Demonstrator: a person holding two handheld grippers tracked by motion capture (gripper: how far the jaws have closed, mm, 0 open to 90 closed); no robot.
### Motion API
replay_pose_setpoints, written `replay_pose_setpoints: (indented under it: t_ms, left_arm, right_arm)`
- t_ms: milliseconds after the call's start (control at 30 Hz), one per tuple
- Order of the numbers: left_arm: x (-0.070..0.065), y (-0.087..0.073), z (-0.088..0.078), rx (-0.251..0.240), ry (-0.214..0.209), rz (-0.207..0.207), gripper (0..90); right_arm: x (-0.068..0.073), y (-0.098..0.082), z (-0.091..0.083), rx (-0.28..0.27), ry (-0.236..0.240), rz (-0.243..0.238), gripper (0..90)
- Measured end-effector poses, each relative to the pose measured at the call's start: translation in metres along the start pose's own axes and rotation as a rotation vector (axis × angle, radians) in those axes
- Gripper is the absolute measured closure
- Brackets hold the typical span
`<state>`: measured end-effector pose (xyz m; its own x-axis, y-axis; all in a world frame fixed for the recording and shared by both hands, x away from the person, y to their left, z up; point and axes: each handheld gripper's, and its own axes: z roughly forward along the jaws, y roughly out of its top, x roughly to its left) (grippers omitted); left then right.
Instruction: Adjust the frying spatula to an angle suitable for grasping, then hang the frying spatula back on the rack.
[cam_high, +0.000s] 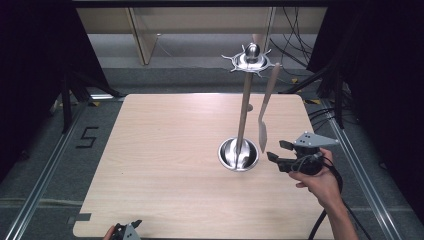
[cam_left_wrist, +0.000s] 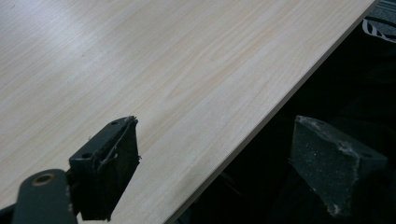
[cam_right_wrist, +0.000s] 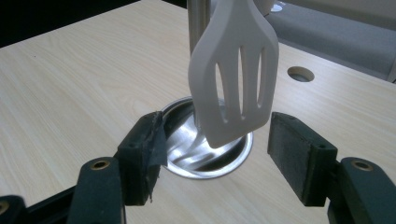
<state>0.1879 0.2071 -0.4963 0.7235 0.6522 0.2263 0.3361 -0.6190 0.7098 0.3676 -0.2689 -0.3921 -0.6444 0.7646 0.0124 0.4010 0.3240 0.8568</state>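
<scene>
The slotted spatula (cam_right_wrist: 233, 79) hangs from the rack (cam_high: 246, 100), its blade just ahead of the right tongs (cam_right_wrist: 215, 154), which are spread. It looks light, stiff, smooth; pinching the flat blade seems best. The left tongs (cam_left_wrist: 215, 158) idle, spread, at the desk (cam_left_wrist: 163, 70) edge.

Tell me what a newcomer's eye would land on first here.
A tall metal utensil stand rises from its round base right of the table's middle, with a pale slotted spatula hanging from a hook on its crown. Just right of it, the right claw is open, its jaws flanking the spatula's blade.
</scene>
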Motion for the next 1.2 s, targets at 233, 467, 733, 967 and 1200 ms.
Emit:
replay_pose_setpoints:
  t_ms: [233,467,733,967,1200]
  left_arm:
    - [-0.002,-0.001,0.002,-0.014,0.015,-0.058,14.8]
    - [-0.003,0.0,0.0,-0.01,0.008,-0.041,14.8]
    - [-0.003,-0.001,0.002,-0.009,0.009,-0.042,14.8]
    - [-0.006,-0.002,0.0,0.0,0.018,-0.086,14.8]
    - [-0.001,-0.001,-0.001,0.008,0.0,0.004,14.8]
  right_arm:
    - [0.0,-0.006,0.001,0.001,0.006,0.001,37.2]
    - [0.0,-0.014,0.001,0.011,0.007,-0.005,37.1]
    - [0.002,-0.021,0.001,0.046,0.021,0.004,36.9]
    - [0.003,-0.025,0.003,0.044,0.014,0.016,36.8]
    - [0.007,-0.029,0.0,0.051,0.019,0.025,36.5]
